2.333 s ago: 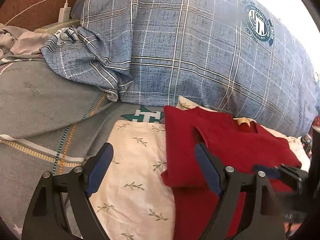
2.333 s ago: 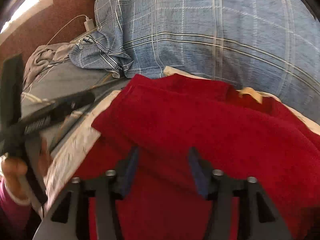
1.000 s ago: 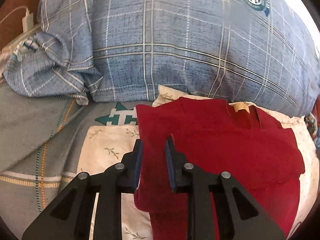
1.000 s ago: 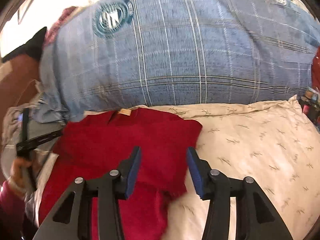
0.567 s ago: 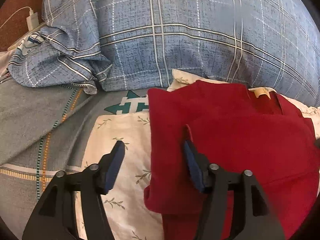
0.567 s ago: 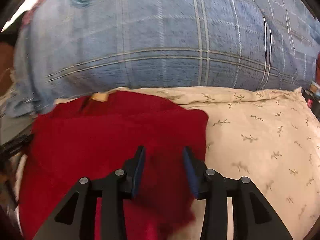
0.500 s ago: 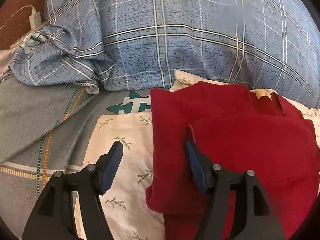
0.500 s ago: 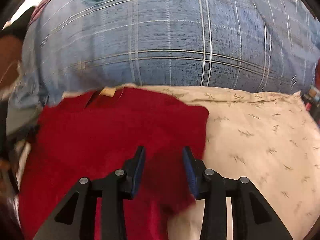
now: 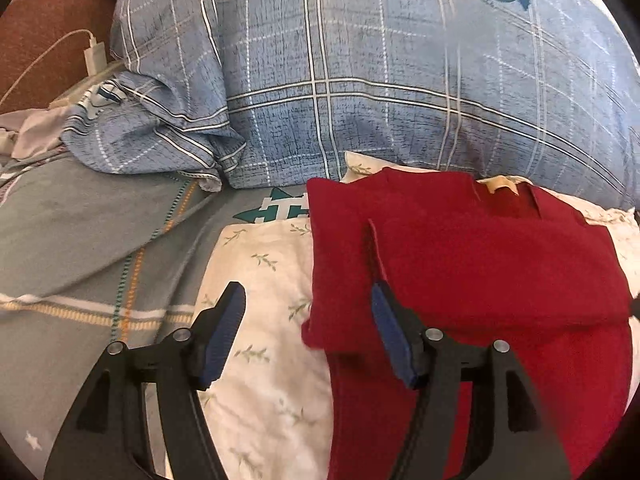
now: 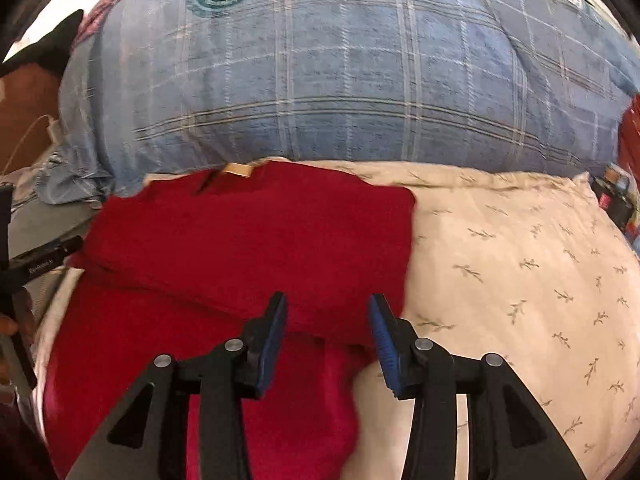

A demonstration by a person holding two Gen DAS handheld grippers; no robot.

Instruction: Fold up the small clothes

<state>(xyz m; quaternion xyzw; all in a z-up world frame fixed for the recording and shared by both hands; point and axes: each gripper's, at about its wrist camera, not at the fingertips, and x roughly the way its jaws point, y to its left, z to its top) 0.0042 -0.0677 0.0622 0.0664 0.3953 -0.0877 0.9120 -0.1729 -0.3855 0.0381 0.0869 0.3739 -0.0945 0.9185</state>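
Observation:
A red knitted garment (image 9: pixel 460 264) lies on a cream leaf-print pillow (image 9: pixel 264 280), its sides folded inward and a tan neck label (image 9: pixel 500 184) at the far end. My left gripper (image 9: pixel 306 300) stands open over the garment's left folded edge, pads clear of the cloth. In the right wrist view the red garment (image 10: pixel 248 232) fills the left half. My right gripper (image 10: pixel 328 306) hovers over its near right corner; its jaws are opening, with the fold's edge lying between them and neither pad pressing on it. The left gripper's black body (image 10: pixel 40 264) shows at the far left.
A big blue plaid pillow (image 9: pixel 400 80) rises behind the garment. A grey patterned blanket (image 9: pixel 80 220) and a white charger with its cable (image 9: pixel 94 54) lie to the left. The cream pillow (image 10: pixel 520 260) stretches to the right, with small items (image 10: pixel 616 196) at its far right edge.
My left gripper let go of the garment's left fold, opened wide and drew back slightly. My right gripper shifted left over the garment's right corner, its jaws narrowing and then widening a little.

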